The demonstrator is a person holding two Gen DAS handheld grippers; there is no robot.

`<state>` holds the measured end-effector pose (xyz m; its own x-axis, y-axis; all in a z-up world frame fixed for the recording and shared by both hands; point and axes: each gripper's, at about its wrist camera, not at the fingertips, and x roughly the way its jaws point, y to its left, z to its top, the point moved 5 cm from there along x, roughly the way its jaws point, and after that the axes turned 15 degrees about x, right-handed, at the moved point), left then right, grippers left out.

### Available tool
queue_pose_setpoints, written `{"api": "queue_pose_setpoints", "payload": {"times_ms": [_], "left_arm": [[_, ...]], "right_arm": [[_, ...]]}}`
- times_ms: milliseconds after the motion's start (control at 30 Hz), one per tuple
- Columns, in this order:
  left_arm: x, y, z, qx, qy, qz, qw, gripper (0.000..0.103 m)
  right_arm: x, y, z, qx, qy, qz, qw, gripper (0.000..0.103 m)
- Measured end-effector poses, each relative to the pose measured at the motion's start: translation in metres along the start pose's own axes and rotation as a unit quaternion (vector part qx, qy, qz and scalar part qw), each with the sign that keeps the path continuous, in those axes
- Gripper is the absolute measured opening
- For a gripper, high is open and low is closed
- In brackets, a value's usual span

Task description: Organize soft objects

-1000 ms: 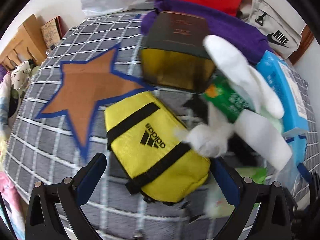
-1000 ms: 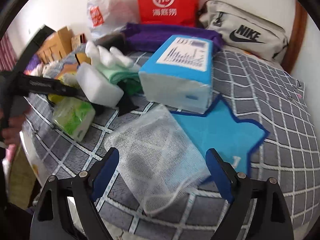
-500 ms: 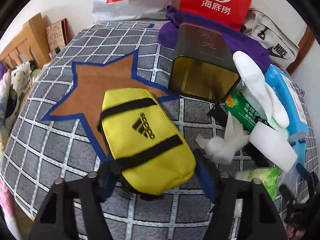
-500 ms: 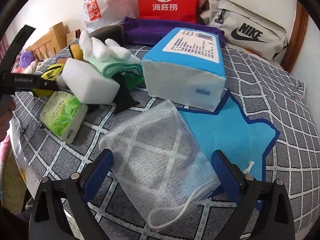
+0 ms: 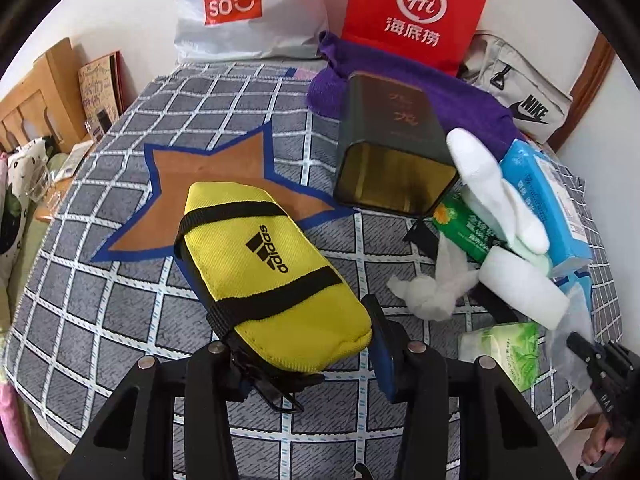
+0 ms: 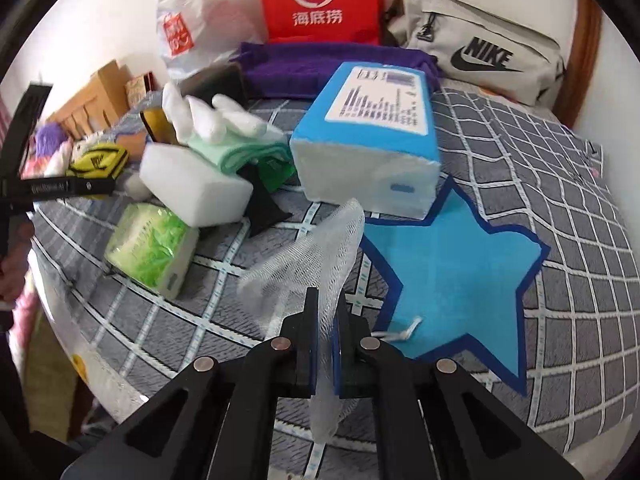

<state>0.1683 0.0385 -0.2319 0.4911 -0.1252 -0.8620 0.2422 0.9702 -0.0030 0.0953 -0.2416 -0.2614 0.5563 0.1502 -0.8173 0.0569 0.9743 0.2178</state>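
A yellow adidas pouch (image 5: 264, 272) lies half on a brown star mat (image 5: 208, 188). My left gripper (image 5: 280, 288) straddles its near end; the jaws are closing and both blue pads touch the pouch's sides. In the right wrist view my right gripper (image 6: 326, 300) is shut on a white mesh bag (image 6: 320, 252). The bag is bunched up between the pads at the left edge of a blue star mat (image 6: 452, 272). Its drawstring trails onto that mat.
On the checked cloth lie a blue tissue pack (image 6: 372, 140), a white sponge block (image 6: 192, 188), a green tissue pack (image 6: 148, 248), a white glove (image 6: 208, 120), a crumpled tissue (image 5: 428, 292) and a dark tin (image 5: 392, 148). Behind are a purple towel (image 5: 460, 100), a Nike bag (image 6: 480, 52) and shopping bags.
The left jaws have narrowed from wide open onto the yellow pouch. The right jaws have snapped shut on the mesh bag, which now stands bunched up instead of lying flat.
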Motion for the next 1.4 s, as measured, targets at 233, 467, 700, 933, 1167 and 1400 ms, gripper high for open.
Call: {"api": "queue_pose_setpoints", "payload": {"times_ms": [233,467,700,933,1167,1400], "left_arm": [[-0.023,0.001,0.010,0.006,-0.023,0.007,0.9997,0.043],[-0.048,0.000,0.035,0.011,-0.055,0.010,0.9984,0.043],[-0.057,0.000,0.069,0.020,-0.064,0.023,0.9975,0.043],[-0.057,0.001,0.107,0.030,-0.070,0.040,0.9963,0.043],[-0.048,0.000,0.144,0.031,-0.074,0.034,0.9962,0.043],[-0.028,-0.004,0.181,0.036,-0.075,0.022,0.9963,0.043]], "right_arm": [[-0.040,-0.006,0.018,0.035,-0.035,0.031,0.998,0.005],[-0.066,-0.005,0.051,0.038,-0.075,0.035,0.996,0.005],[-0.068,-0.011,0.096,0.072,-0.098,0.017,0.992,0.005],[-0.067,-0.006,0.141,0.082,-0.118,0.028,0.989,0.005],[-0.058,-0.002,0.186,0.089,-0.129,0.043,0.987,0.005],[-0.038,0.007,0.227,0.083,-0.130,0.054,0.987,0.005]]}}
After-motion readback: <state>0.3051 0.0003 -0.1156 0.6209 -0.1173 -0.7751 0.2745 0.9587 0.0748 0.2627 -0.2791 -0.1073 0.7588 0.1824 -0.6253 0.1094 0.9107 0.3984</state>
